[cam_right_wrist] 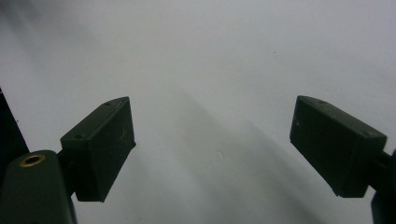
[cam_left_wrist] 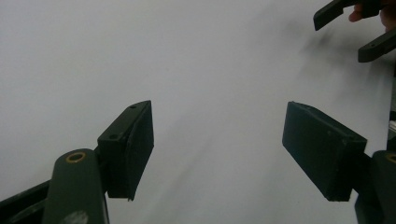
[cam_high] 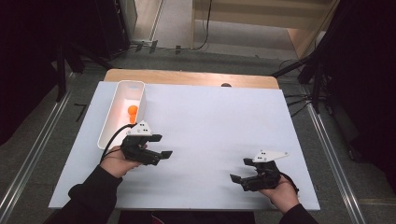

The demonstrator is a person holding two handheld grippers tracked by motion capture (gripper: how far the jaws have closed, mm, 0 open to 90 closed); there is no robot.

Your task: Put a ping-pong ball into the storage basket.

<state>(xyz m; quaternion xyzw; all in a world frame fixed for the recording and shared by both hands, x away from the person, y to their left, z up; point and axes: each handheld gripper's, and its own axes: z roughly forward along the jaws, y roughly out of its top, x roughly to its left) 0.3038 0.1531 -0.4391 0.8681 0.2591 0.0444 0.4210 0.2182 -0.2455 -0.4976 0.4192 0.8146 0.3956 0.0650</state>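
Note:
My left gripper [cam_high: 162,146] hovers over the white tabletop [cam_high: 210,121] at the front left. Its jaws point right and stand open with nothing between them. In the left gripper view the same left gripper [cam_left_wrist: 219,121] has only bare white surface in its gap. My right gripper [cam_high: 239,170] is at the front right with its jaws pointing left, also open and empty. The right gripper [cam_right_wrist: 212,112] has bare tabletop between its wide-apart pads in its own view. The right gripper's jaws [cam_left_wrist: 348,30] also appear far off in the left gripper view. The two grippers face each other, well apart.
A long white bin [cam_high: 108,122] stands at the table's left, just behind my left hand, with a small orange object [cam_high: 133,111] inside. A wooden edge [cam_high: 187,77] runs along the back. Dark stands [cam_high: 317,70] flank the table.

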